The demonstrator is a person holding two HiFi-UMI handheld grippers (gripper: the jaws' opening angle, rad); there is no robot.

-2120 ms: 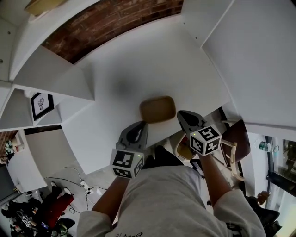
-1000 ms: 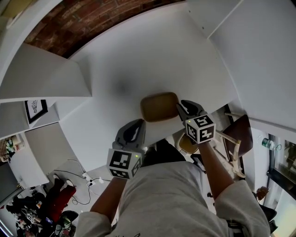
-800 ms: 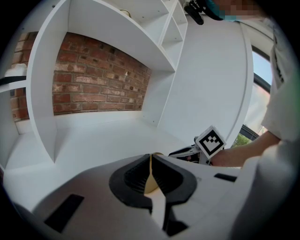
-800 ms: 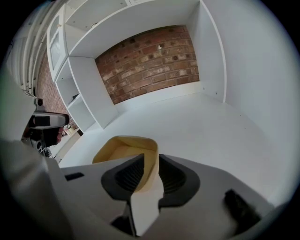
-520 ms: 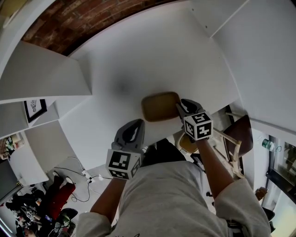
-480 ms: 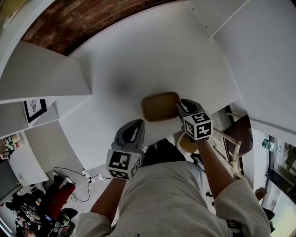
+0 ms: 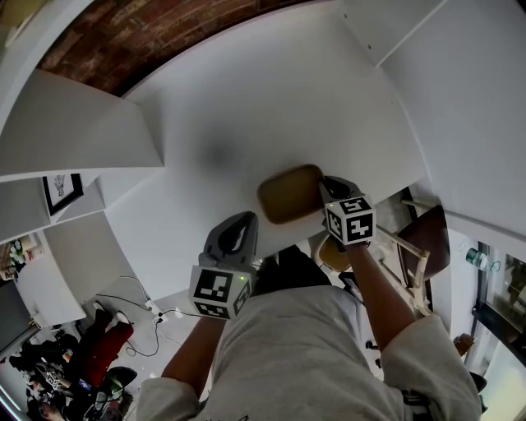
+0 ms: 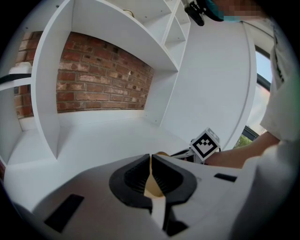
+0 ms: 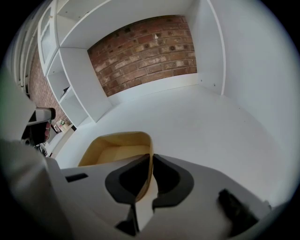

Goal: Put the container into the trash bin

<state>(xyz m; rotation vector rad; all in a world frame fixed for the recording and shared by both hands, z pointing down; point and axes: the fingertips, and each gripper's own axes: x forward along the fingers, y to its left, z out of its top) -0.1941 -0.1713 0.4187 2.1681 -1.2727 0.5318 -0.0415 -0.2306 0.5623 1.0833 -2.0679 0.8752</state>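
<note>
The container [image 7: 288,193] is a shallow tan tray with rounded corners, near the front edge of the white table [image 7: 271,107]. My right gripper [image 7: 329,194] is at its right side, shut on the right wall of the container [image 9: 115,149]; in the right gripper view that wall runs between the jaws of the right gripper [image 9: 151,174]. My left gripper [image 7: 240,224] hovers by the table's front edge, left of and below the container, apart from it. The left gripper [image 8: 150,177] is shut with nothing in it; a sliver of the container [image 8: 161,153] shows past its jaws.
White shelf panels [image 7: 74,123] stand at the left, a white side wall [image 7: 460,99] at the right, a brick wall [image 7: 148,25] behind. Below the table's front edge are a round tan-rimmed thing [image 7: 327,256] and a dark wooden chair [image 7: 423,238]. Cables and clutter lie on the floor [image 7: 99,362].
The right gripper came up to the container's right side and shut on its wall. The container has since shifted a little right and turned slightly. The left gripper has hardly moved.
</note>
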